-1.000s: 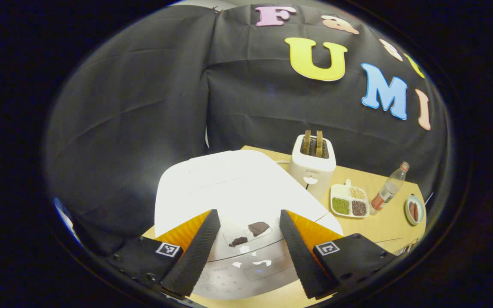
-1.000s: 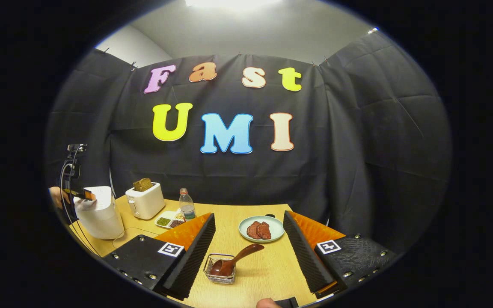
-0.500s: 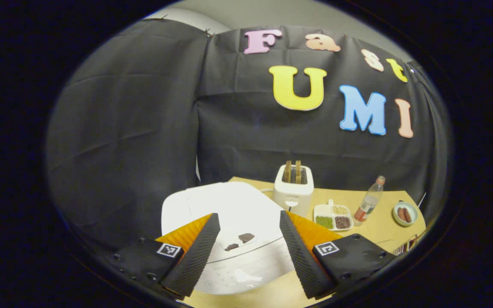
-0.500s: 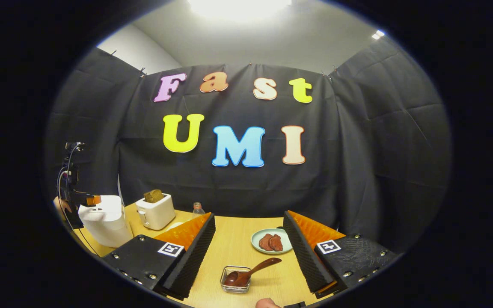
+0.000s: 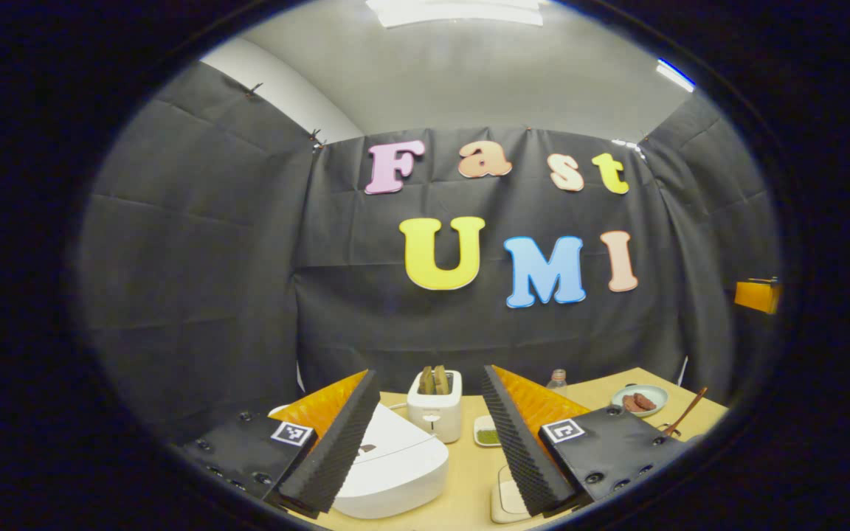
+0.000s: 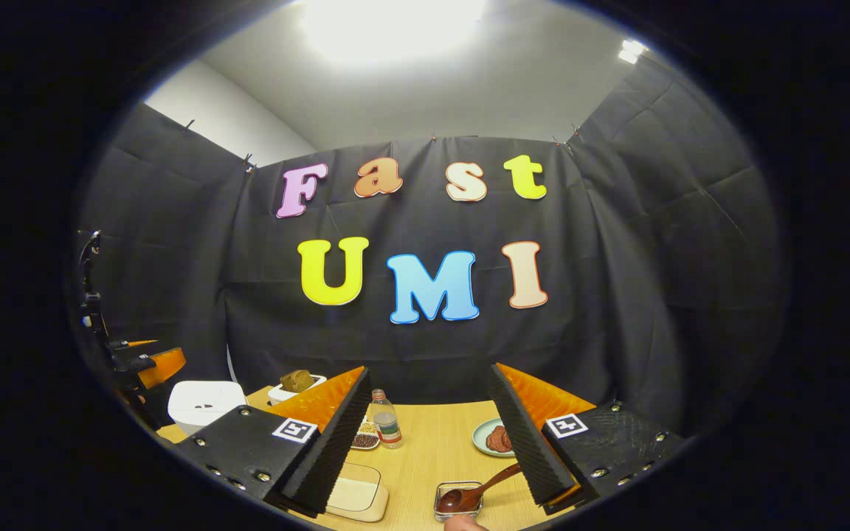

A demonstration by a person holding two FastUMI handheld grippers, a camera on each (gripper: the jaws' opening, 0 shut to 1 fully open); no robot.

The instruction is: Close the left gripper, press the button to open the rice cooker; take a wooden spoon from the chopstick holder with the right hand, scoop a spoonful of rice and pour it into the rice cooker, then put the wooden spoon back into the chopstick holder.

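I am working in a staged booth, not a real kitchen. Black cloth [image 6: 432,346] hangs pinned across the middle of the frame as walls, with a plain grey ceiling and a bright lamp [image 6: 388,18] at the top. Low in the frame, one wooden table [image 6: 432,450] carries kitchen props: a toaster [image 5: 434,404], a rice cooker [image 5: 395,464], a bottle [image 6: 386,420] and a plate of meat [image 6: 495,437].

Light: ceiling lamp [image 6: 392,26] overhead — blown-out glare
Booth: dim, dark cloth
Focus: sharp centre
Edges: fisheye bending — heavy vignette
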